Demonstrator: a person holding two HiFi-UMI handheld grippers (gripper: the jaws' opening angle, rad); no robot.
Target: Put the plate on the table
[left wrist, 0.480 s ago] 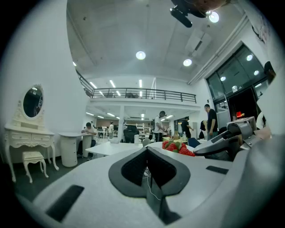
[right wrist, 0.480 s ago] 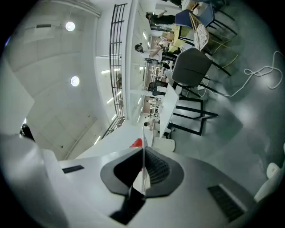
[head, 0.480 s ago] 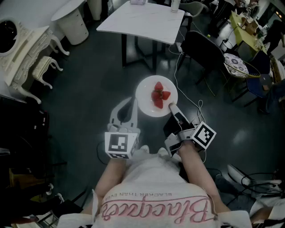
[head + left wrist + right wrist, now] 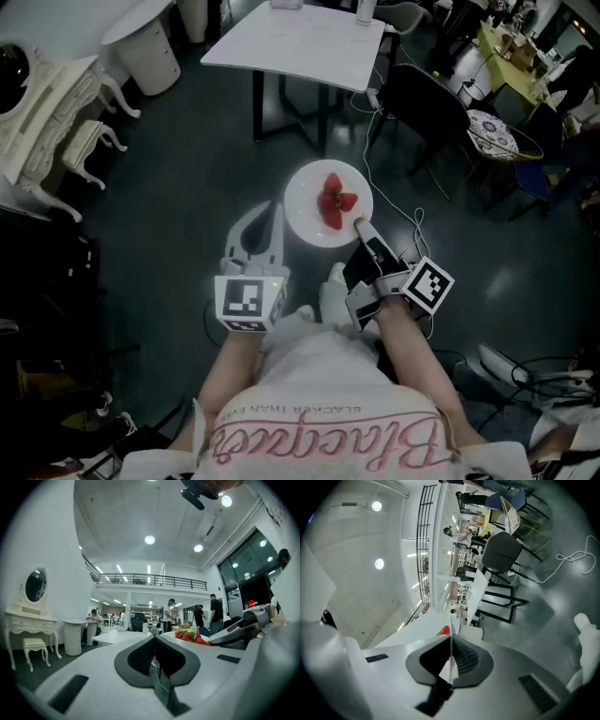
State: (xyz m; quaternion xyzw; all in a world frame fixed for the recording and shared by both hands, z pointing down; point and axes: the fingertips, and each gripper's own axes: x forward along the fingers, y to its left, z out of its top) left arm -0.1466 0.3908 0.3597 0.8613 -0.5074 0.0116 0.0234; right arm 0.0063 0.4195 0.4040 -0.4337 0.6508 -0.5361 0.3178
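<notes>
A white shoe (image 4: 334,292) has been brought forward below the arms; otherwise little is altered, so the walk toward the white surface (image 4: 295,42) is judged under way. The plate (image 4: 302,202) of strawberries (image 4: 334,202) is held over the floor, well apart from that surface, its rim clenched by the right tool (image 4: 361,228). That rim, edge-on between the pads, is shown only in the right gripper view. The left tool (image 4: 277,212) is seen closed on nothing in its own view.
</notes>
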